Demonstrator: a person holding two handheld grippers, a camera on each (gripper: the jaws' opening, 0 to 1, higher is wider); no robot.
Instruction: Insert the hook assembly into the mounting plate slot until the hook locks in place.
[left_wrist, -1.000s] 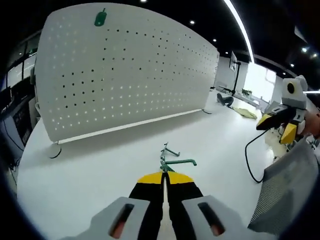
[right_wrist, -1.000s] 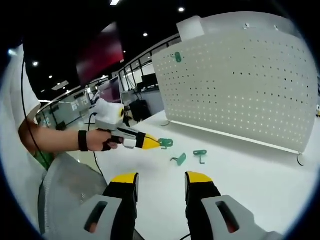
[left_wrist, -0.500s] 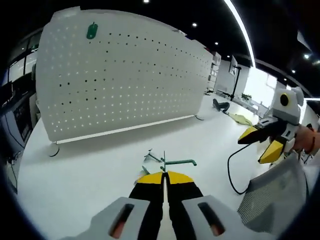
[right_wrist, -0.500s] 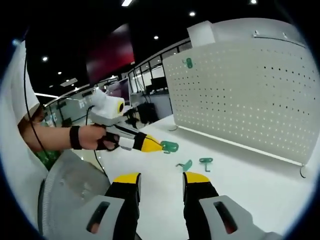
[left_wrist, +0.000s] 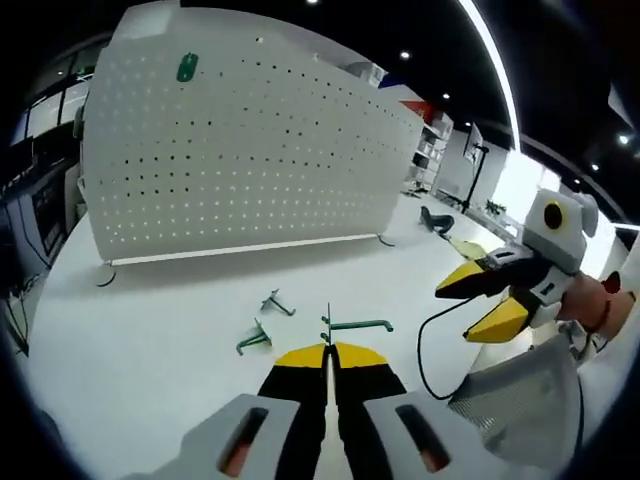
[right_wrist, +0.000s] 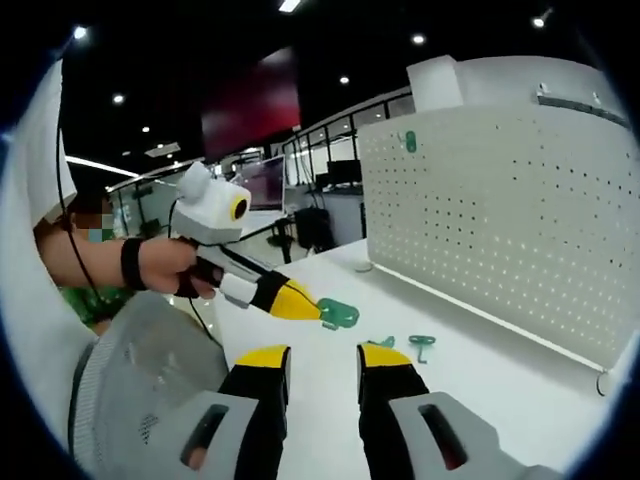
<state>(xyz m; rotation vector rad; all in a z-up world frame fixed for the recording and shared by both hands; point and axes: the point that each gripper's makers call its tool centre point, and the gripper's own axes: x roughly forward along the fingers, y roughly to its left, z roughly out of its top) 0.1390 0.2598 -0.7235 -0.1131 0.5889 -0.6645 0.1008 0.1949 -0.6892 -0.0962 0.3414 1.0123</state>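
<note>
White table (left_wrist: 150, 330): clamped green hook's (left_wrist: 355, 325) base hidden.

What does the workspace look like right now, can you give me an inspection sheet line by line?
Surface: white table, mostly bare.
Job's things: white pegboard stands upright at the table's far side, one green hook already mounted near its top; another green hook is held at the left gripper's tips, raised off the table; two spare green hooks lie on the table.
Clutter: nothing seen on the table near the hooks.
Grippers: left gripper fingers closed on the hook; right gripper fingers apart, empty.
Cables: black cable hangs from the right gripper.
Surroundings: dim office with ceiling lights, grey mesh chair back.
</note>
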